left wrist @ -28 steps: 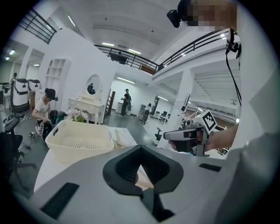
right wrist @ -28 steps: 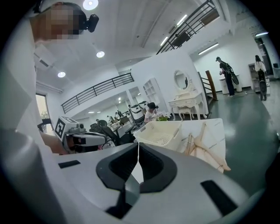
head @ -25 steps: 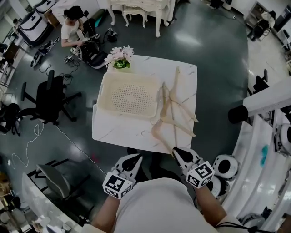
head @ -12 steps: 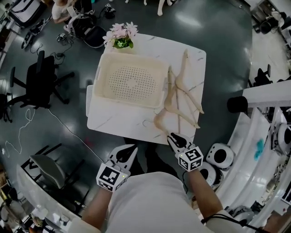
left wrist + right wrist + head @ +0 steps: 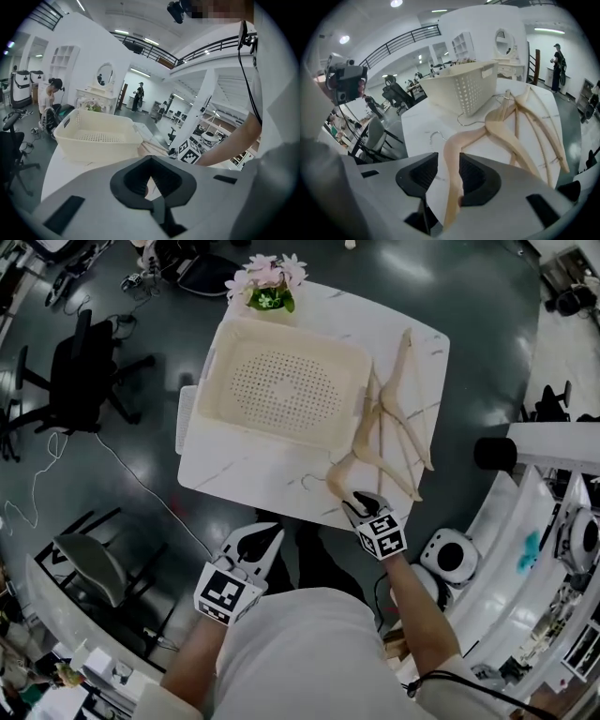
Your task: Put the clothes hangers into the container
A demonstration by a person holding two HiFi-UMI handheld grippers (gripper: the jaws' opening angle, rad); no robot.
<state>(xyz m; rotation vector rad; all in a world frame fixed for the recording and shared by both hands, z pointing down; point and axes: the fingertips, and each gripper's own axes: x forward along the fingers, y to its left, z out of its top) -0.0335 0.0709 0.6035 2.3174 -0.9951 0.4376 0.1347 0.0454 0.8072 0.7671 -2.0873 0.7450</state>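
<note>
Hangers (image 5: 389,427): all are lying in one overlapping pile on the table (image 5: 253,479), just right of the basket (image 5: 281,390). None are sitting in the basket, and its perforated floor is showing bare. So I'm reading progress as zero delivered; you're only lining up the first pick.

The nearest hanger (image 5: 349,465) is lying at the table's near edge, wire hook pointing left. Your right gripper (image 5: 361,502) is sitting over that hanger's near arm. Its jaws have just been opening and are standing apart, with the wooden arm running between them, not clamped. Nothing is being held yet.

Your left gripper (image 5: 267,538) is hanging off the table's near edge, well apart from the pile, jaws closed together on nothing.

Remaining, as I'm judging it: you're needing to close on this hanger, carry it left into the basket, then repeat for each of the rest.

Count:
- one basket
- one table
- one pot of pink flowers (image 5: 270,282), sitting at the far edge beside the basket
- two grippers
- hangers: I'm counting three, possibly four, since the arms are crossing too much to separate cleanly in either view
</note>
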